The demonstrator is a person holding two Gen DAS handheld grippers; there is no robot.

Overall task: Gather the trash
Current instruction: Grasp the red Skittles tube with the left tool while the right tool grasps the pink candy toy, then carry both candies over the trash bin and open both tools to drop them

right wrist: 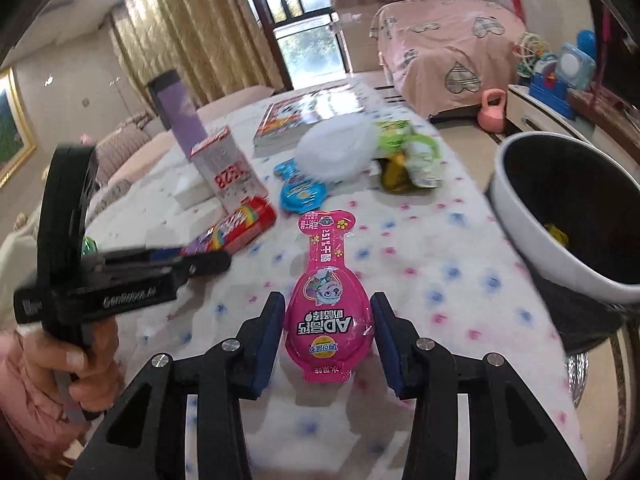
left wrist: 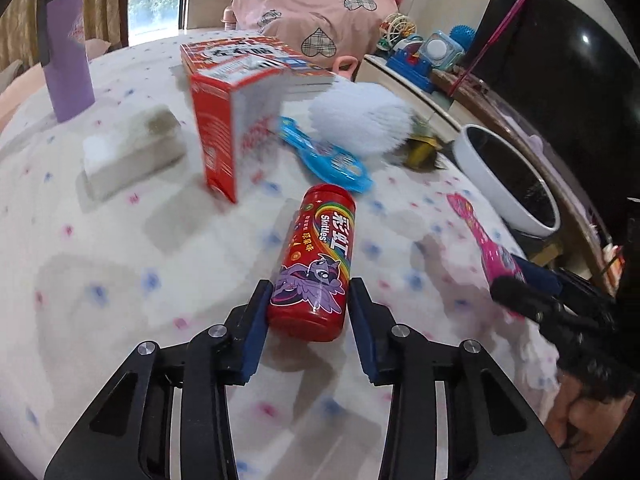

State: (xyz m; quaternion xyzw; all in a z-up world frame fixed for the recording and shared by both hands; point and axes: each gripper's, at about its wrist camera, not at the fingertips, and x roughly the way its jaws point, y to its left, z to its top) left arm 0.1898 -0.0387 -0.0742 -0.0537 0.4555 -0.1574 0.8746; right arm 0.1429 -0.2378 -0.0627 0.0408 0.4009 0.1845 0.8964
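The white fluffy thing (left wrist: pixel 362 118) is smeared by motion in both views, so what it is cannot be told. In the left wrist view, at three o'clock, the bin (left wrist: pixel 508 178) is cut by the dark lens border. The small yellow scrap (right wrist: pixel 557 234) inside it is too small to name. The yellow-green wrappers (right wrist: pixel 404 160) are perhaps snack packets, half hidden.
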